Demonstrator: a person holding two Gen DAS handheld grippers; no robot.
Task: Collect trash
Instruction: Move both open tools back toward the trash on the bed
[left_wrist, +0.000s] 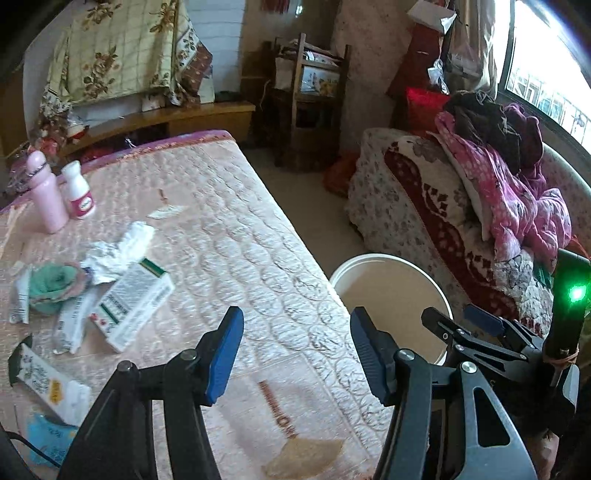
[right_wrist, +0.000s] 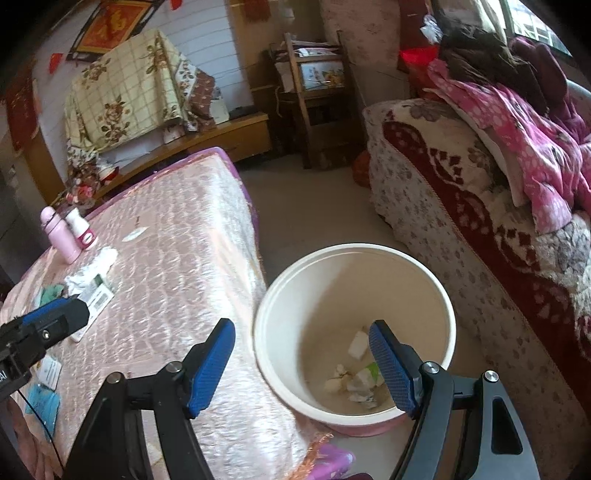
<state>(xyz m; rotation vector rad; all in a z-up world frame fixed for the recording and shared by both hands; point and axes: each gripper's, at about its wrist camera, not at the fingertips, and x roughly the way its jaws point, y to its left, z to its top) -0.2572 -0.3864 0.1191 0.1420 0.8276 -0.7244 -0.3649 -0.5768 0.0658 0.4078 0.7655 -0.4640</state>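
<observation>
Your left gripper (left_wrist: 295, 354) hangs wide open over the pink mattress (left_wrist: 229, 229), holding nothing. Your right gripper (right_wrist: 301, 363) is spread just as wide above the white bucket (right_wrist: 448, 317) — empty too. Scraps (right_wrist: 356, 380) lie inside it; crumpled tissue (left_wrist: 118, 249) and a medicine box (left_wrist: 133, 304) sit on the mattress.

My right tongs (right_wrist: 301, 363) hang spread above the bin (right_wrist: 295, 273), its mouth unblocked. The mattress (left_wrist: 229, 221) lies bare ahead of my left tongs (left_wrist: 295, 354); litter (left_wrist: 122, 291) crowds its left side.
</observation>
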